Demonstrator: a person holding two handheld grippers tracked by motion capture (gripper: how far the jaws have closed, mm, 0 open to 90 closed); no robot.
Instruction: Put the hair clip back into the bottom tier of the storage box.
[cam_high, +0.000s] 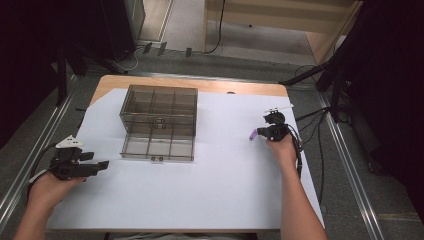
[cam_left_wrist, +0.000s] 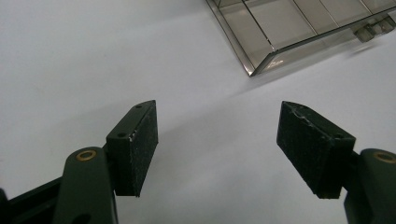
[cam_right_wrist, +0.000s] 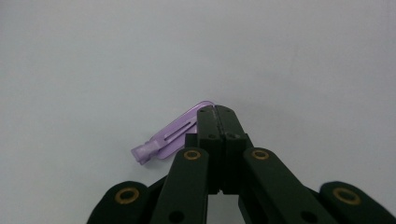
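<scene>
I see a white sheet (cam_high: 200, 190) covering the table, a clear box (cam_high: 159, 121) mid-left, my right gripper (cam_high: 260, 133) clenched on a purple clip (cam_right_wrist: 161, 142) near the right edge, my left gripper (cam_high: 102, 164) released.

Two handheld grippers of matte black metal: the left gripper (cam_left_wrist: 217, 140) has rough black pads and brass-ringed pivots; the right gripper (cam_right_wrist: 217, 112) matches, trailing a black cable. Both forearms are unsleeved.
</scene>
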